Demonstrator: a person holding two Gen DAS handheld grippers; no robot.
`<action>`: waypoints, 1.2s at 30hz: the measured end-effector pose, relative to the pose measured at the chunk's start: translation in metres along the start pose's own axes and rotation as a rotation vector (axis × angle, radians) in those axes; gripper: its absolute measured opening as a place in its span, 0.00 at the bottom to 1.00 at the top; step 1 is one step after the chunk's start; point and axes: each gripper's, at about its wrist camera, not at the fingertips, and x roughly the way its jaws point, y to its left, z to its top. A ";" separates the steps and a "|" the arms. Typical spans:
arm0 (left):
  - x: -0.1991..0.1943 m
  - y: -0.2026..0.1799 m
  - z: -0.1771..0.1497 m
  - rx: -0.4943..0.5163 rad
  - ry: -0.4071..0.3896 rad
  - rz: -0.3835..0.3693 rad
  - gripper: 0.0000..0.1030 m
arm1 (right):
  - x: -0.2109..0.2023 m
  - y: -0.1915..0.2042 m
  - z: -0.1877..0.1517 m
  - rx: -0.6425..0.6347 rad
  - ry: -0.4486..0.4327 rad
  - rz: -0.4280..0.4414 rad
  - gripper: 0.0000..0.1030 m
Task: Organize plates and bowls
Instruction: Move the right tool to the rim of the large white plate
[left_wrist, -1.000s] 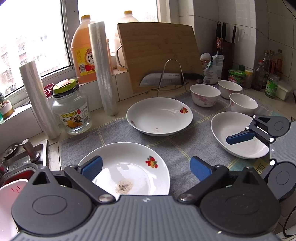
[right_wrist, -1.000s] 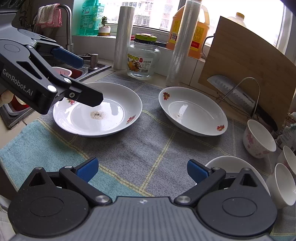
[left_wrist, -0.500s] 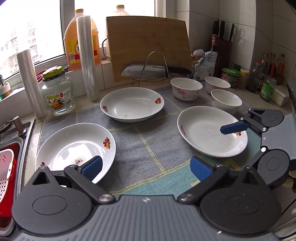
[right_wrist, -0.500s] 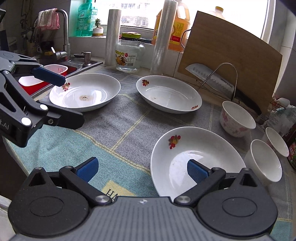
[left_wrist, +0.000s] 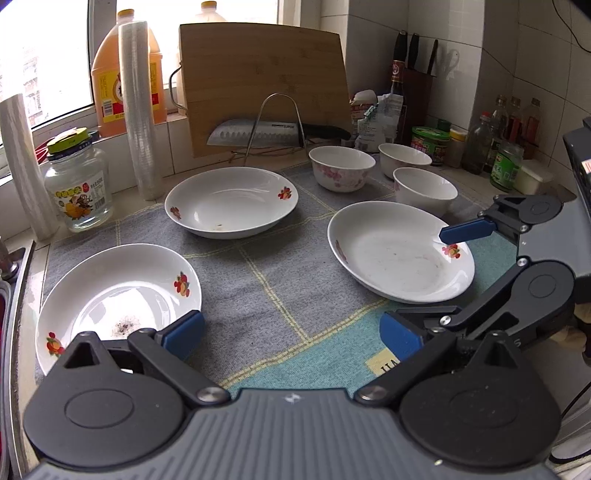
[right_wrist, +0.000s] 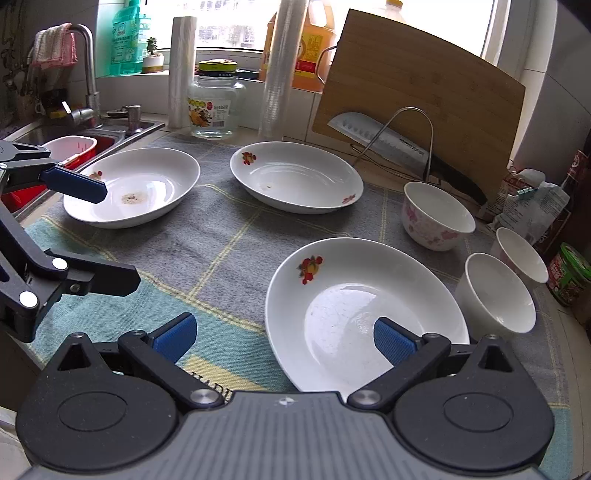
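Observation:
Three white plates with fruit prints lie on a grey mat: a left plate (left_wrist: 118, 295) (right_wrist: 133, 184), a far plate (left_wrist: 231, 201) (right_wrist: 295, 175) and a right plate (left_wrist: 399, 254) (right_wrist: 362, 310). Three white bowls stand at the back right: a flowered bowl (left_wrist: 341, 168) (right_wrist: 437, 216), a rear bowl (left_wrist: 404, 158) (right_wrist: 521, 254) and a near bowl (left_wrist: 424, 190) (right_wrist: 498, 295). My left gripper (left_wrist: 291, 334) is open and empty beside the left plate. My right gripper (right_wrist: 284, 336) is open and empty, its right finger over the right plate's near rim.
A cutting board (left_wrist: 262, 85) leans at the back behind a wire rack holding a cleaver (left_wrist: 255, 131). Two film rolls (left_wrist: 142, 110), a glass jar (left_wrist: 77, 184), an oil jug (left_wrist: 110, 70), sauce bottles (left_wrist: 509, 140) and a sink (right_wrist: 74, 140) at the left surround the mat.
Both grippers have pulled back toward the counter's front edge, widening the views. All three plates and three bowls have stayed in place. Both grippers stay open.

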 end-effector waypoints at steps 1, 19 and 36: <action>0.003 0.000 0.001 0.014 0.001 -0.019 0.98 | 0.000 -0.001 0.001 0.005 0.009 -0.022 1.00; 0.074 -0.058 0.009 0.124 0.091 -0.115 0.98 | 0.004 -0.091 -0.010 0.160 0.049 -0.107 1.00; 0.110 -0.098 0.009 0.114 0.184 -0.069 0.99 | 0.060 -0.160 -0.037 0.242 0.147 0.207 1.00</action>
